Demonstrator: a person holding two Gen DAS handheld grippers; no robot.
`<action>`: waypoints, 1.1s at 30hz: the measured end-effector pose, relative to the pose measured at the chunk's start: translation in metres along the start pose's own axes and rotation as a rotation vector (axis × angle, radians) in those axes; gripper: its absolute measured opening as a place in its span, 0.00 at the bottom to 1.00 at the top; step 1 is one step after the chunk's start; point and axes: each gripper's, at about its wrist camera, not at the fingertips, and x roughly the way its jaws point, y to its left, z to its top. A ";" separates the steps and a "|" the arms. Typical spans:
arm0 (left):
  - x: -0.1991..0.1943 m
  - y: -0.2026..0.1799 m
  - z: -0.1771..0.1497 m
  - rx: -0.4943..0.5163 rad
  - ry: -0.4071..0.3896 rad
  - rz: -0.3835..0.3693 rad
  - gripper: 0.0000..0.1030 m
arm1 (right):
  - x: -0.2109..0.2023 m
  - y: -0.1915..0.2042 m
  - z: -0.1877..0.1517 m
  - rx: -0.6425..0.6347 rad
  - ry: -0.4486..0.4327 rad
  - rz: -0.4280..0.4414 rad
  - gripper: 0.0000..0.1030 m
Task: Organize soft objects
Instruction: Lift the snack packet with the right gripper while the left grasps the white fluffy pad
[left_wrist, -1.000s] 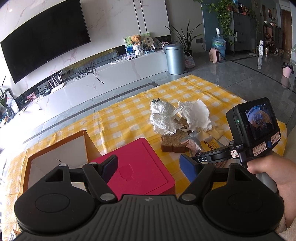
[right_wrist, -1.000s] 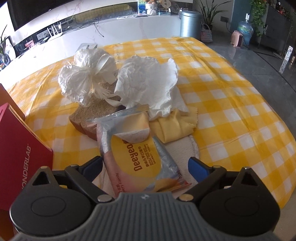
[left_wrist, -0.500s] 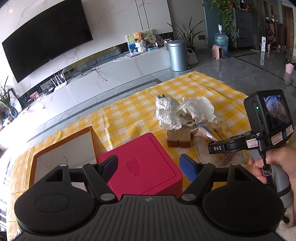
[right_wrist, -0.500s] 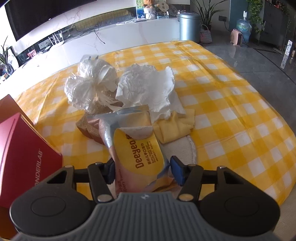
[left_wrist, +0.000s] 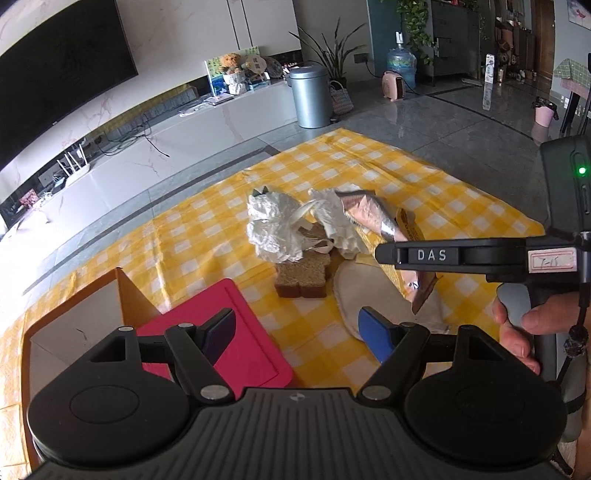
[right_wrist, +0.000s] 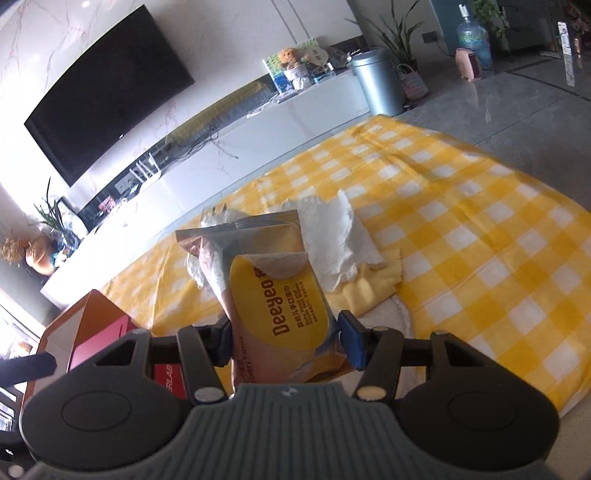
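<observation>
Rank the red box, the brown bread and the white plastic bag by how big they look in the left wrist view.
1. Red box, largest, though nearest the camera and partly hidden.
2 and 3. White plastic bag and brown bread look much alike; the bag covers part of the bread, so I won't rank them.

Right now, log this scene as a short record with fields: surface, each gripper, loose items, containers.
surface: yellow checked cloth
right gripper: shut on the wipes pack, pack lifted clear of the cloth
left gripper: open, nothing between its fingers, above the red box
loose items: white plastic bag on the bread slices; crumpled white paper; yellow cloth; round white pad
containers: open cardboard box beside the red box
</observation>
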 end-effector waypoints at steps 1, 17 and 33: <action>0.005 -0.004 0.002 0.007 0.013 -0.009 0.86 | -0.004 -0.003 0.001 0.012 -0.015 -0.003 0.55; 0.099 -0.076 0.026 0.081 0.190 -0.100 0.88 | -0.027 -0.057 -0.004 0.132 -0.043 -0.186 0.55; 0.188 -0.091 0.005 0.096 0.350 -0.211 1.00 | -0.026 -0.088 -0.010 0.188 -0.015 -0.265 0.55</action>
